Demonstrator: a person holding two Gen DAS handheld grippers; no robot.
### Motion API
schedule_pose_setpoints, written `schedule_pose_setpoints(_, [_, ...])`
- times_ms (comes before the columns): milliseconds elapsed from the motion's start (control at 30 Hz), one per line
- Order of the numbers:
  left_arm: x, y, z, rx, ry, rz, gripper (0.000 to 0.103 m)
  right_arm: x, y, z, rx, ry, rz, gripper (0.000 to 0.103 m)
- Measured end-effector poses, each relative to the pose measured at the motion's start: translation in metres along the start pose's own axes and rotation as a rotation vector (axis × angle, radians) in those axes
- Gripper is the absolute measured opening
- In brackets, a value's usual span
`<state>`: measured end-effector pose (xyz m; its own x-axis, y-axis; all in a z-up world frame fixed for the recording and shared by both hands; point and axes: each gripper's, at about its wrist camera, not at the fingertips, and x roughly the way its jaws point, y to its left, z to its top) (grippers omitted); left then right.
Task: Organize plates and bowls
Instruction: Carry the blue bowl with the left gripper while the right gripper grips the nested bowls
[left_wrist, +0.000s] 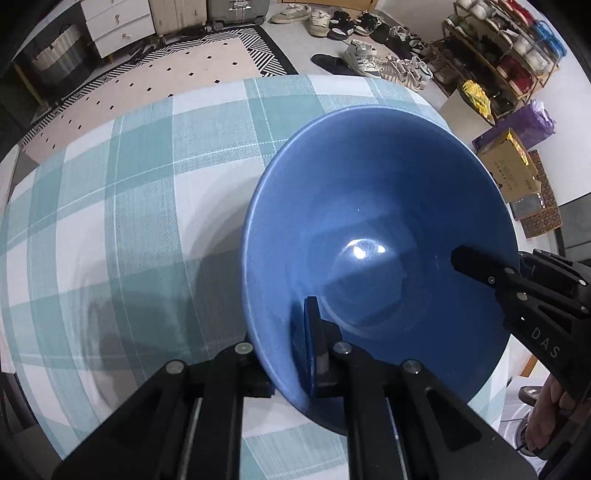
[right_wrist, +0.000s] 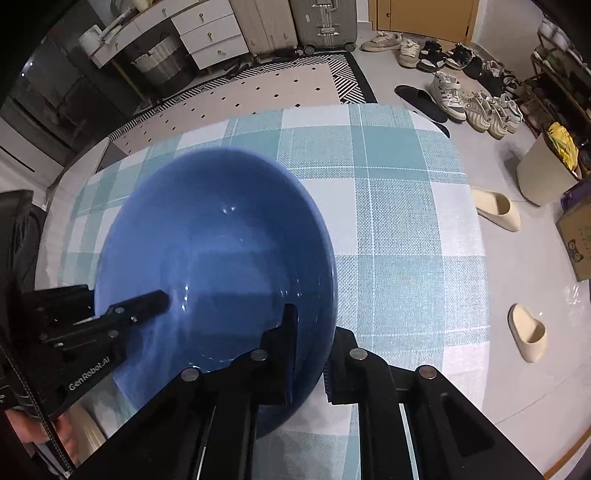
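Note:
A large blue bowl (left_wrist: 369, 206) stands on a table covered with a teal-and-white checked cloth (left_wrist: 147, 184). My left gripper (left_wrist: 288, 354) is shut on the bowl's near left rim, one finger inside the bowl and the other outside its wall. In the right wrist view the same bowl (right_wrist: 207, 221) fills the left half, and my right gripper (right_wrist: 314, 332) is shut on its right rim in the same way. Each gripper shows in the other's view: the right gripper (left_wrist: 480, 269) at the bowl's right rim, the left gripper (right_wrist: 140, 302) at its left rim. The bowl holds nothing.
The tablecloth (right_wrist: 388, 221) stretches bare beyond the bowl. On the floor lie a patterned rug (right_wrist: 258, 96), a row of shoes (right_wrist: 461, 99), two cream slippers (right_wrist: 495, 208) and a cardboard box (left_wrist: 509, 170). A shoe rack (left_wrist: 502, 48) stands at the right.

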<state>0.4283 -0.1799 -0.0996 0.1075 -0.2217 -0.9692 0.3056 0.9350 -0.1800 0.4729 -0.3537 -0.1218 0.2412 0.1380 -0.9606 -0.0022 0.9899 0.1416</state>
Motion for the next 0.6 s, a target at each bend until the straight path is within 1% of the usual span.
schedule_pose_setpoints(100, [-0.014, -0.007, -0.009, 0.018, -0.027, 0.015, 0.009, -0.013, 0.004, -0.005, -0.002, -0.011, -0.008, 0.011])
schedule_pose_setpoints(300, [-0.044, -0.017, -0.031, 0.042, -0.069, 0.022, 0.009, -0.047, 0.010, -0.024, 0.012, -0.039, 0.012, 0.011])
schedule_pose_setpoints(500, [-0.071, -0.027, -0.057, 0.052, -0.073, 0.001, 0.010, -0.088, 0.019, -0.055, 0.007, -0.059, 0.010, 0.011])
schedule_pose_setpoints(600, [-0.089, -0.033, -0.074, 0.060, -0.095, 0.000, 0.010, -0.107, 0.024, -0.072, 0.008, -0.064, 0.011, 0.011])
